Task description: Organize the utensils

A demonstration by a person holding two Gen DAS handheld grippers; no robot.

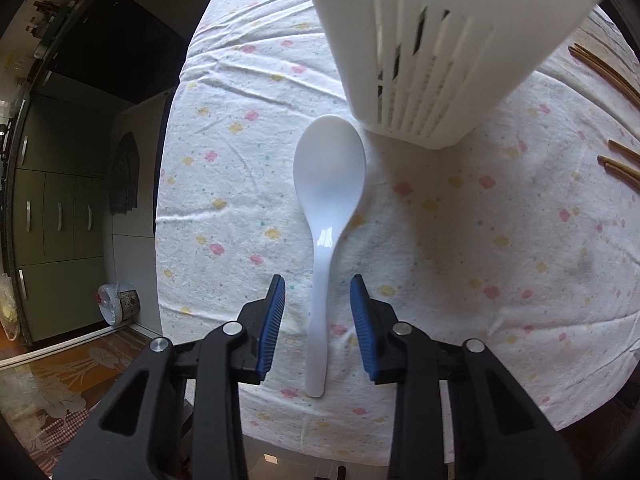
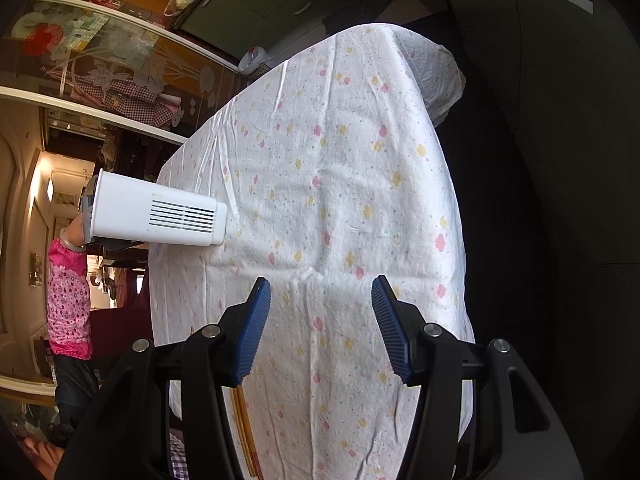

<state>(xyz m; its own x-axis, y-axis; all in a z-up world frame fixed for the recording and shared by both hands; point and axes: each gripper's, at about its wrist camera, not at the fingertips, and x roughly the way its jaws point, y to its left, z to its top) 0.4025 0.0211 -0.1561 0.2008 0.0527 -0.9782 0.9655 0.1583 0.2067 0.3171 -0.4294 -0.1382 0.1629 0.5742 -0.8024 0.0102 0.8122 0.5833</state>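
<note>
While the flowered tablecloth is lying wrinkled across most of both frames, snagging is the first worry; the white slotted holder is looming at upper right of the left wrist view, just beside the spoon bowl, so a careless lift risks knocking it. White spoon is lying flat at frame centre, handle running between the pads of the left gripper, fingers apart, not pressing – glossy handle may be slipping or skidding if closure comes off-centre. Right gripper is hanging open over bare cloth, chopsticks peeking at lower left
</note>
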